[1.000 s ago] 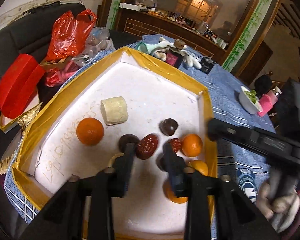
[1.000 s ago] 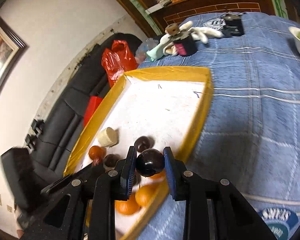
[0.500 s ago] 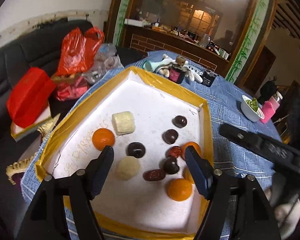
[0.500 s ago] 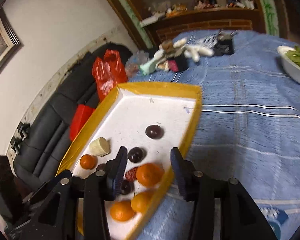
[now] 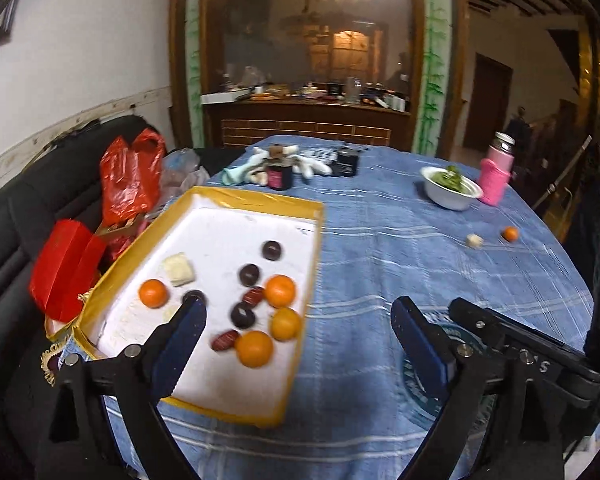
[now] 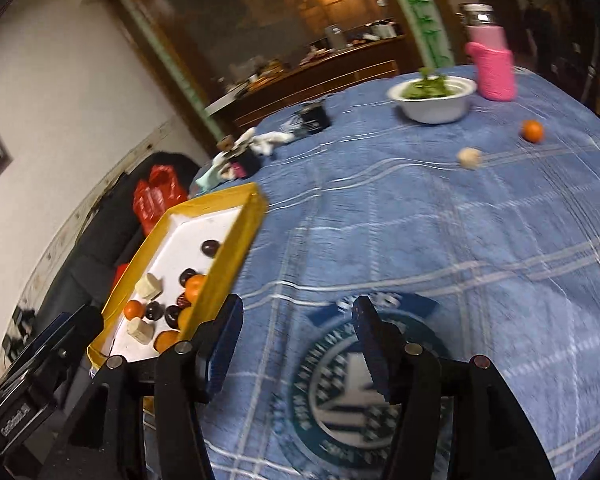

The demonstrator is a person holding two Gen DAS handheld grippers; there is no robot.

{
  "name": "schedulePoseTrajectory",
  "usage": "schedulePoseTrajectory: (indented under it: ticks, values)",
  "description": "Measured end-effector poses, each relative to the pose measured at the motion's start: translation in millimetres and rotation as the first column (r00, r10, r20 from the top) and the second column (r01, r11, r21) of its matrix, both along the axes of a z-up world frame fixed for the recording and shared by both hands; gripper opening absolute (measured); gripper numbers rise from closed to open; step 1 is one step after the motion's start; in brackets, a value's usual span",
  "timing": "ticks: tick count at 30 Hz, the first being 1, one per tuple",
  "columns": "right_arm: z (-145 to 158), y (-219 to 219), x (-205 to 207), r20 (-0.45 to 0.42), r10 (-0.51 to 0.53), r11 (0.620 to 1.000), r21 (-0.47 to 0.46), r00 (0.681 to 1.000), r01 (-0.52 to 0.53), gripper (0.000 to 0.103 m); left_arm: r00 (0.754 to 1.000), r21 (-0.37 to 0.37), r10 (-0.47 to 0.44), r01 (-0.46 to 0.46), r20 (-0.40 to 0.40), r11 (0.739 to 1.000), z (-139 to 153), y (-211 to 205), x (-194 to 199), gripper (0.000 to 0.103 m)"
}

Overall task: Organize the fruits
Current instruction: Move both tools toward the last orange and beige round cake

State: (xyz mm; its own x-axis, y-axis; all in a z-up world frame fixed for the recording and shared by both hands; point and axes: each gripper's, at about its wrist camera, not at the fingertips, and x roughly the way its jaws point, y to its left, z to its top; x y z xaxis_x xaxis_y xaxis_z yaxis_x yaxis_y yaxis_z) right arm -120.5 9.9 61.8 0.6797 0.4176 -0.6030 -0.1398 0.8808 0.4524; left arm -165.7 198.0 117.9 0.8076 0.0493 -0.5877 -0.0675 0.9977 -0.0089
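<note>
A white foam tray with a yellow taped rim (image 5: 312, 248) (image 6: 236, 248) sits on the table's left side. It holds several oranges (image 5: 280, 291), dark round fruits (image 5: 271, 250), red dates (image 5: 225, 340) and pale banana pieces (image 5: 178, 268). A loose orange (image 5: 511, 234) (image 6: 533, 131) and a pale banana piece (image 5: 475, 240) (image 6: 469, 157) lie on the blue cloth at the far right. My left gripper (image 5: 296, 336) is open and empty, above the tray's near right edge. My right gripper (image 6: 296, 340) is open and empty over the cloth, right of the tray.
A white bowl of greens (image 5: 451, 192) (image 6: 434, 98) and a pink bottle (image 5: 496, 174) (image 6: 492, 64) stand at the far right. A dark jar (image 5: 280, 174), gloves and a black box (image 5: 347, 163) lie behind the tray. Red bags (image 5: 130, 178) rest on the sofa at left.
The right gripper opened and let go of the dark round fruit into the tray. Both grippers opened wide, lifted back from the tray and swung right toward the cloth.
</note>
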Motion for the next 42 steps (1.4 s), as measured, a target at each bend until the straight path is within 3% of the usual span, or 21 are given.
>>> schedulePoseTrajectory:
  ticks: [12,42]
  values:
    - [6,-32,-42,0.077,-0.062,0.998,-0.020,0.995,0.064,0.070,0.997,0.104,-0.071,0.071,0.001,0.992,3,-62,-24,0.093]
    - [-13,-41,-35,0.035,-0.072,0.997,-0.023,0.997,0.073,0.070,0.994,0.074,-0.089,0.094,-0.061,0.993,-13,-68,-15,0.094]
